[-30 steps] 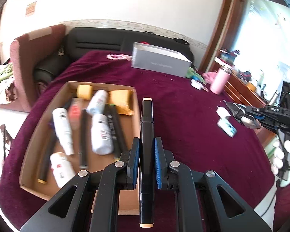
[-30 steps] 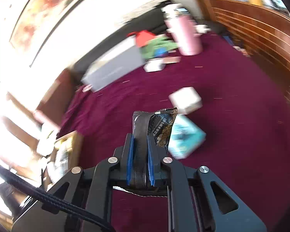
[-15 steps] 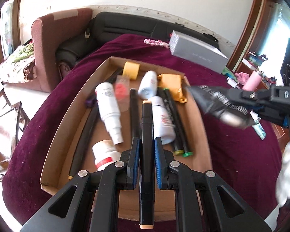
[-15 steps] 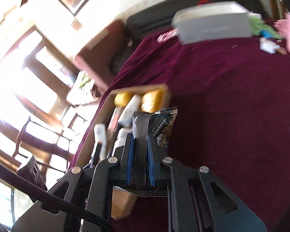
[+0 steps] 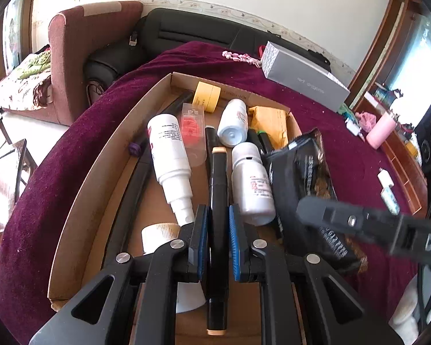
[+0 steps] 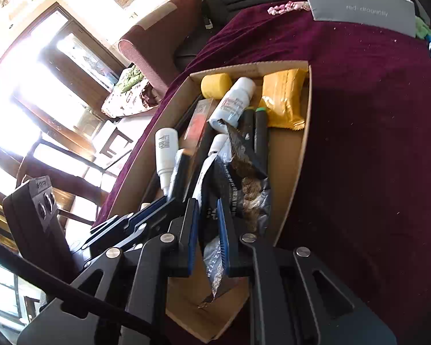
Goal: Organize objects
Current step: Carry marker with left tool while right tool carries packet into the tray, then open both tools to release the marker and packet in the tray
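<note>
Left gripper (image 5: 217, 241): my jaws are clamped on the black marker (image 5: 217, 201), which runs lengthwise between the blue pads.
Black marker: slim black barrel with a cream cap at each end; I hold it over the middle of the cardboard tray (image 5: 100, 178), pointing toward the far end.
Right gripper (image 6: 207, 231): my jaws are closed on the snack packet (image 6: 238, 184), pinching it near its lower end.
Snack packet: glossy black wrapper with white lettering and a brownish printed picture, edges crimped; I have it over the right side of the tray, its top fanned above the green-capped markers (image 6: 260, 132).
Cardboard tray: shallow, brown, sitting on the maroon cloth (image 5: 330, 132).
Tray contents: white spray bottle (image 5: 171, 161), two small white bottles (image 5: 251, 184), yellow tape roll (image 5: 205, 97), yellow pouch (image 5: 270, 123), clear case with a red item (image 5: 191, 132).
Beyond the tray: grey box (image 5: 301, 77) on the cloth, pink tumbler (image 5: 380, 130) far right.
</note>
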`<action>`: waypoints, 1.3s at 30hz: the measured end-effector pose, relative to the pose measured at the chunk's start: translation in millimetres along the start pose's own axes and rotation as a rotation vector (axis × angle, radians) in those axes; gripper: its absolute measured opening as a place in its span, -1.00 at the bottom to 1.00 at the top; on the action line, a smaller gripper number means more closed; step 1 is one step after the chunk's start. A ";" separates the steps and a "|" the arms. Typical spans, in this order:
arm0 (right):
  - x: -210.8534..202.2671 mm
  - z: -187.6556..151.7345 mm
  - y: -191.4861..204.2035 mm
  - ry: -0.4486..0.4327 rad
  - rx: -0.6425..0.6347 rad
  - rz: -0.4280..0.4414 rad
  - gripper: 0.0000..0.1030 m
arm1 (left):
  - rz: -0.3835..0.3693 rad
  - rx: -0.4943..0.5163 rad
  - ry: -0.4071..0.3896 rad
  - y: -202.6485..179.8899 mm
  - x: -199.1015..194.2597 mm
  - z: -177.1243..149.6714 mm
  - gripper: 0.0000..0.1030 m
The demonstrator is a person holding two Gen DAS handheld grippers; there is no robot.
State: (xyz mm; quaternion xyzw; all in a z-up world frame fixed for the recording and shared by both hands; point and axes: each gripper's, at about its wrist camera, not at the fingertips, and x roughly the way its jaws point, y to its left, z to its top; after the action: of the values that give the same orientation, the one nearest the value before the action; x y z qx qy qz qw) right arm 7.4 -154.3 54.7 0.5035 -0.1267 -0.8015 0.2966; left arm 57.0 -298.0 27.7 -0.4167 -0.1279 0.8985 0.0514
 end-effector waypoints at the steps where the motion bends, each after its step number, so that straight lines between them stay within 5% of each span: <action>1: 0.7 -0.9 0.3 0.011 0.000 0.012 -0.77 | -0.009 -0.012 -0.005 1.2 -0.8 0.2 -0.77; 4: 1.8 -5.2 0.6 0.040 0.014 0.059 -0.75 | -0.039 -0.037 -0.015 4.4 -3.7 0.5 -0.69; 12: -1.1 -11.8 -13.7 0.051 0.075 0.222 -0.40 | 0.005 -0.050 -0.116 1.4 -30.4 3.4 0.21; 19: -39.8 -13.2 -16.1 -0.117 0.038 0.234 0.13 | 0.130 -0.047 -0.291 -4.9 -66.9 4.9 0.67; 22: -58.5 -16.9 -14.1 -0.220 0.019 0.126 0.31 | 0.210 -0.018 -0.370 -13.0 -84.4 4.3 0.72; 25: -70.1 -22.9 -5.4 -0.316 -0.031 -0.049 0.38 | 0.194 -0.031 -0.411 -14.3 -100.7 -1.1 0.87; 33: -75.9 -35.5 18.6 -0.451 -0.190 -0.338 0.56 | 0.194 -0.098 -0.380 -15.4 -110.1 -0.4 0.97; 39: -79.5 -47.7 32.6 -0.514 -0.302 -0.465 0.59 | 0.298 -0.117 -0.397 -22.1 -111.9 -1.5 0.97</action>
State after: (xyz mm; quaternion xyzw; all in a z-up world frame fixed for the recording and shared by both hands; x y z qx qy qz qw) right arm 86.0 -127.6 107.2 0.2521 0.0403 -0.9573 0.1359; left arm 130.3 -298.7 115.1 -0.2487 -0.1247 0.9514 -0.1319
